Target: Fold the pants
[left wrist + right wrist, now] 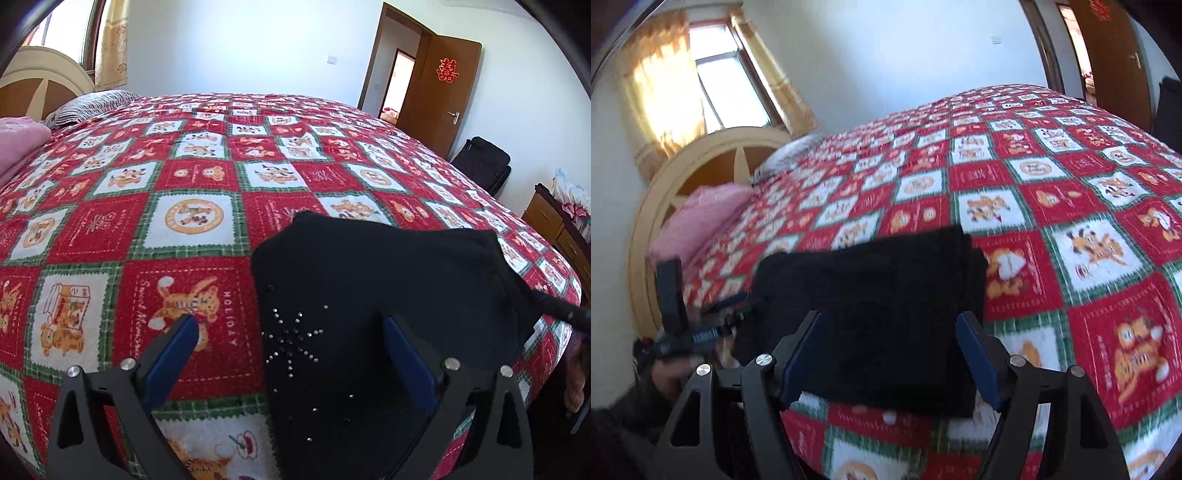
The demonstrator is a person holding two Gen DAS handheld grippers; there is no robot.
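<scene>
Black pants (388,266) lie folded into a thick bundle on the red patchwork bedspread (192,173), near the bed's front edge. A rhinestone star (291,339) shows on the cloth. My left gripper (290,328) is open: its left finger is over the bedspread, its right finger over the pants, and neither pad presses. In the right wrist view the folded pants (879,280) lie below my right gripper (888,317), whose jaws stand wide and open above the cloth. The left gripper (683,332) shows at the bundle's left end.
A pink blanket (18,144) and a striped pillow (88,105) lie by the headboard (665,206). At the right are a wooden door (439,92), a black suitcase (484,162) and a wooden cabinet (554,221). The bed edge runs just under the grippers.
</scene>
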